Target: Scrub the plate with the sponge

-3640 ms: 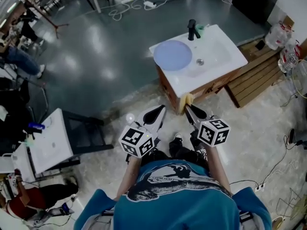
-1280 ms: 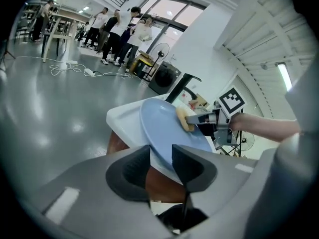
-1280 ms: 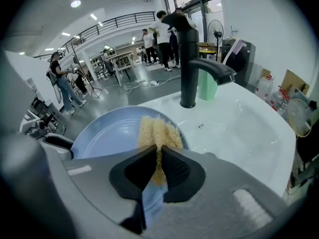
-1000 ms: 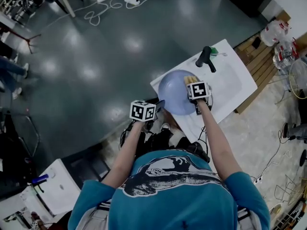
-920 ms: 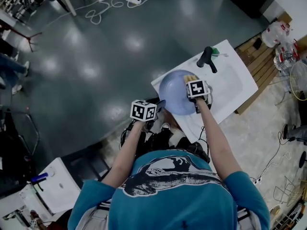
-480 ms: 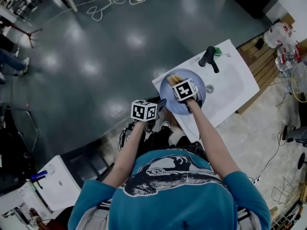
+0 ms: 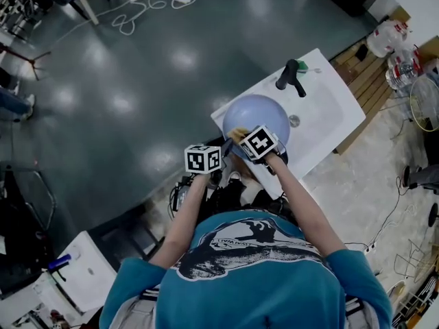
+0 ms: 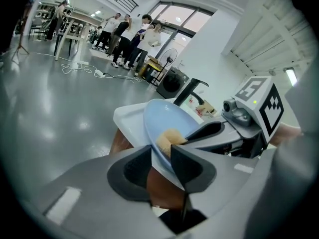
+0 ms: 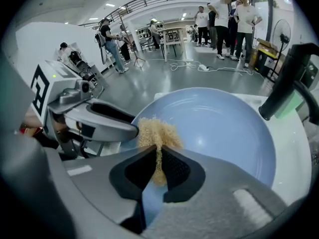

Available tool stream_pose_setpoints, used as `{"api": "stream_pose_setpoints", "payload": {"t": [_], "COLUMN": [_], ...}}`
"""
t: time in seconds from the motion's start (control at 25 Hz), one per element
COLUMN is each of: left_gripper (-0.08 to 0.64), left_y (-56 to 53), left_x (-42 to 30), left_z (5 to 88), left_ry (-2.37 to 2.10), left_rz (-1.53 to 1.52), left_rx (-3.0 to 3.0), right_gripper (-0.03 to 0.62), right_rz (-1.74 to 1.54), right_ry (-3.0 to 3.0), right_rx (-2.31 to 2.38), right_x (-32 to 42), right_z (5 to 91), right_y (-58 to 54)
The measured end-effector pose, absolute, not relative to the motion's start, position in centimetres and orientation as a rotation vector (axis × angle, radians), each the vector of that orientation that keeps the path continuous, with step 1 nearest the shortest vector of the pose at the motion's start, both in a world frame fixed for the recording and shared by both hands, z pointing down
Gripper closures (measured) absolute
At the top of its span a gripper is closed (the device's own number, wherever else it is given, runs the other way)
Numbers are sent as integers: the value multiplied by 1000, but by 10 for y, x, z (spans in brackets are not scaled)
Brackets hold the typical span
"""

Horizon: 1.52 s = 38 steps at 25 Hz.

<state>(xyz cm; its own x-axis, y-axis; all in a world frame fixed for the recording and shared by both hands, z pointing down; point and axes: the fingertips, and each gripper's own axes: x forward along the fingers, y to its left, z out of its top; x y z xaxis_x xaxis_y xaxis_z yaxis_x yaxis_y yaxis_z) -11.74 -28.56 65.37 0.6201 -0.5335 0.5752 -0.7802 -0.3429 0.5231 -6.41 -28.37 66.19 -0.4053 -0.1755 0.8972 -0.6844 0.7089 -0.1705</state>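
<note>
A light blue plate sits tilted over the white sink. In the left gripper view the plate's near rim passes between my left gripper's jaws, which are closing and lie against it on both sides. My right gripper is shut on a tan sponge, squeezed thin between the jaws. The sponge rests on the plate's near-left part, close to my left gripper. My right gripper sits just right of the left one.
A black faucet stands at the sink's far edge with a green item behind it. Wooden pallets lie to the right, cables on the grey floor. Several people stand in the distance.
My right gripper has dragged the sponge from the plate's far right across to its near-left edge. The left gripper has stayed at the plate's near rim.
</note>
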Motion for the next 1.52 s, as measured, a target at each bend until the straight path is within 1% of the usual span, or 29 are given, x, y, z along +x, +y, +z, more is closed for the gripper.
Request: {"api": "stream_pose_setpoints", "payload": {"t": [0.24, 0.44, 0.6, 0.92, 1.2, 1.4, 1.52], "left_gripper": [426, 430, 426, 425, 423, 422, 422], "left_y": [-286, -286, -287, -287, -286, -285, -284], "left_x": [-117, -115, -113, -111, -112, -112, -112], "left_z": [654, 657, 656, 652, 653, 652, 651], "left_ry": [-1037, -1028, -1030, -1026, -1028, -1034, -1037], "left_rz": [392, 382, 379, 338, 327, 320, 319], "left_rx": [2037, 2022, 2030, 2033, 2032, 2015, 2014], "right_gripper": [564, 564, 563, 563, 563, 563, 563], "right_rz": [701, 725, 769, 746, 630, 576, 544], "right_ry": [-1873, -1814, -1798, -1724, -1720, -1636, -1685], "right_rx": [591, 588, 632, 780, 928, 1035, 1026], "right_x": [-45, -13, 11, 57, 60, 63, 43], "right_z": [665, 667, 666, 667, 666, 659, 658], "right_y": [-254, -244, -254, -297, -344, -355, -359]}}
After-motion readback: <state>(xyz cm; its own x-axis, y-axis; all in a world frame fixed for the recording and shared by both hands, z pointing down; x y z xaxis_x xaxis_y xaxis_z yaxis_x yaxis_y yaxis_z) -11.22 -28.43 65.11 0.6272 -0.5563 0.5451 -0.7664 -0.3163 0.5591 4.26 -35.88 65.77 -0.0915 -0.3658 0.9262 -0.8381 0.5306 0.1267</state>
